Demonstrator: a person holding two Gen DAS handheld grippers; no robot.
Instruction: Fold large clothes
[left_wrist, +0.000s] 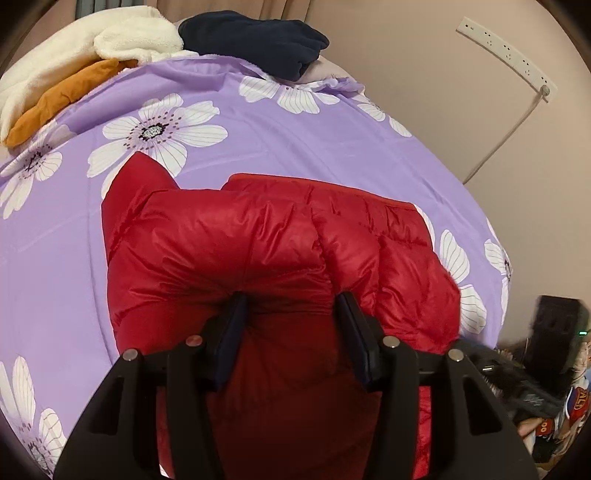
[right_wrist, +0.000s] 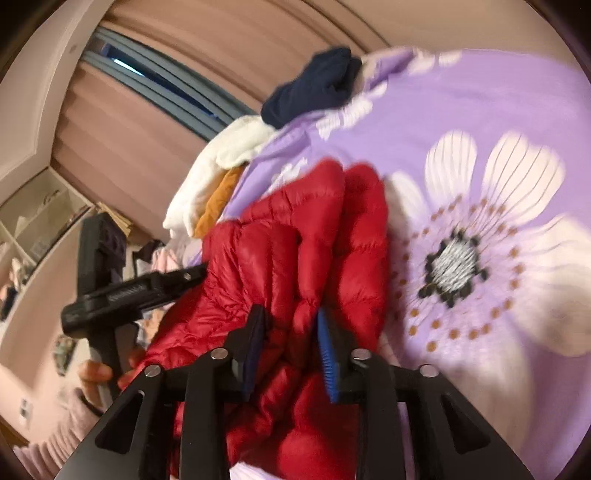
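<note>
One red puffer jacket (left_wrist: 258, 240) lies folded in a bundle on the near half of the bed, on a purple bedspread (left_wrist: 258, 122) printed with white flowers. Three other garments sit along the far edge: one white fleece (left_wrist: 74, 48), one orange piece (left_wrist: 55, 99) under it, one dark navy piece (left_wrist: 255, 37). The left gripper (left_wrist: 291, 306) has a fold of the jacket bunched between its fingers and grips it. The right gripper (right_wrist: 291, 317) straddles a ridge of the jacket; whether its blue pads press on it cannot be told through the blur. Bare bedspread lies open left, right and beyond the jacket. Only the left view shows the wall power strip (left_wrist: 506, 55); only the right view shows the window (right_wrist: 147, 77), shelves (right_wrist: 33, 218) and the hand (right_wrist: 92, 376) holding the left gripper.
</note>
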